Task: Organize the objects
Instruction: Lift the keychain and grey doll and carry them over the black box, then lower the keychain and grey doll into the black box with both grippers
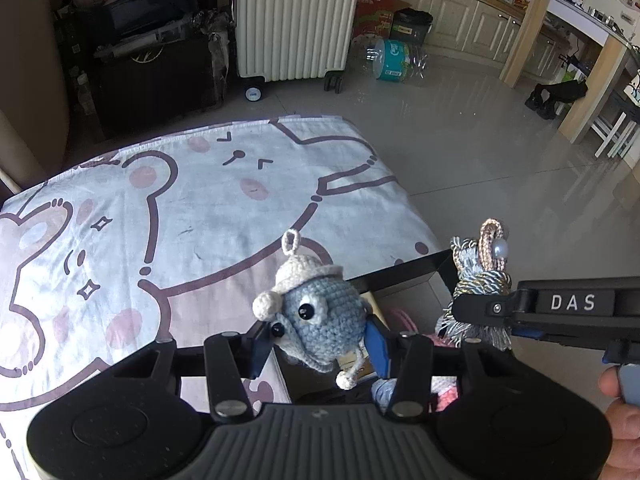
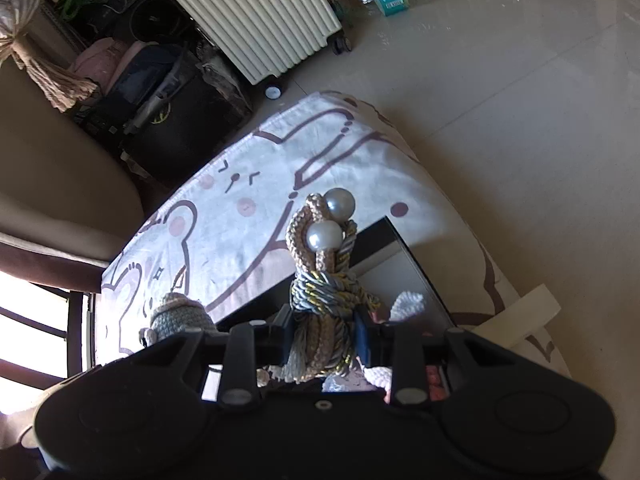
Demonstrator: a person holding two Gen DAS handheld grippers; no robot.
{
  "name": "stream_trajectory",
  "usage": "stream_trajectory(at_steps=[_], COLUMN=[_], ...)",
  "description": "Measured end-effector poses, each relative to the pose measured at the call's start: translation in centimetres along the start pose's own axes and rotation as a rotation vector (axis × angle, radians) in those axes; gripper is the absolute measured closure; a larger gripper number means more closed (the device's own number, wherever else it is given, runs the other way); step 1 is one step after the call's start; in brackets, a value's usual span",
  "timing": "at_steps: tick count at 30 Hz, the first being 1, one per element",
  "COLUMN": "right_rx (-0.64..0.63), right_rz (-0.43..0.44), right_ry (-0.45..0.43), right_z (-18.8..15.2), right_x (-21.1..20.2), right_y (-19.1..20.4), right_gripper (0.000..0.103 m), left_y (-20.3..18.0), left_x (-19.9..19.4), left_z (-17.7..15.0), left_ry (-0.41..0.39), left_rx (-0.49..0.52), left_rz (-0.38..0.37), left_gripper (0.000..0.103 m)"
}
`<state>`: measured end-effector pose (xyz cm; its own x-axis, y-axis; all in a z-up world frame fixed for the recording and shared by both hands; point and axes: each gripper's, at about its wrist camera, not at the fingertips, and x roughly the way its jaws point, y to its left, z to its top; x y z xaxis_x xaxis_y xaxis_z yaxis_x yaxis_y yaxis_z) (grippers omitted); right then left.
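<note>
Home living area, kitchen cabinets (image 1: 452, 12), suitcase (image 1: 294, 20), tiled floor (image 1: 480, 152)

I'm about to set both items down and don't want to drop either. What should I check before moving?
1. Left gripper shut on the crochet toy: ok.
2. Right gripper shut on the rope tassel: ok.
3. Tassel's pearls free above the fingers: ok.
4. Black box below both grippers is open: ok.
5. Space left inside the box: cannot tell, grippers hide most of it.
6. The two held items are apart: ok.
</note>
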<state>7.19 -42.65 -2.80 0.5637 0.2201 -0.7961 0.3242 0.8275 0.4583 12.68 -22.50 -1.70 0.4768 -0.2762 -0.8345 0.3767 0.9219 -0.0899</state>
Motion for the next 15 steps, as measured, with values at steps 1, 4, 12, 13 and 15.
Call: stream_trajectory(at_steps=[1,4,12,13,15], right_rx=[0.006,0.033,0.163,0.182,0.219], right_rz=[-0.002,-0.009,-0.016,-0.017,-0.037], right_ry=[0.006,0.013,0.004,0.0,-0.021], right_z=[-0.1,-0.1,0.2,0.2,0.2], right_x=[0.4,1.3,3.2,3.5,3.9], right_y=[-0.1,-0.5,-1.0,-1.1,-1.1], right_gripper=[0.072,0.072,0.072,0.072,0.072], left_y=[0.2,0.9,1.3,1.3,1.4], left_x=[0.4,1.6,2.5,2.4,2.3], left_z=[-0.1,-0.5,-1.1,-1.2,-1.4], left_ry=[0.007,0.02,0.027,0.027,0.02], left_rx=[0.0,-0.005,0.01,0.01,0.012], left_rz=[0.002,0.002,-0.013,-0.015,-0.01], left_gripper=[0.053,0.053,0.046,0.043,0.038])
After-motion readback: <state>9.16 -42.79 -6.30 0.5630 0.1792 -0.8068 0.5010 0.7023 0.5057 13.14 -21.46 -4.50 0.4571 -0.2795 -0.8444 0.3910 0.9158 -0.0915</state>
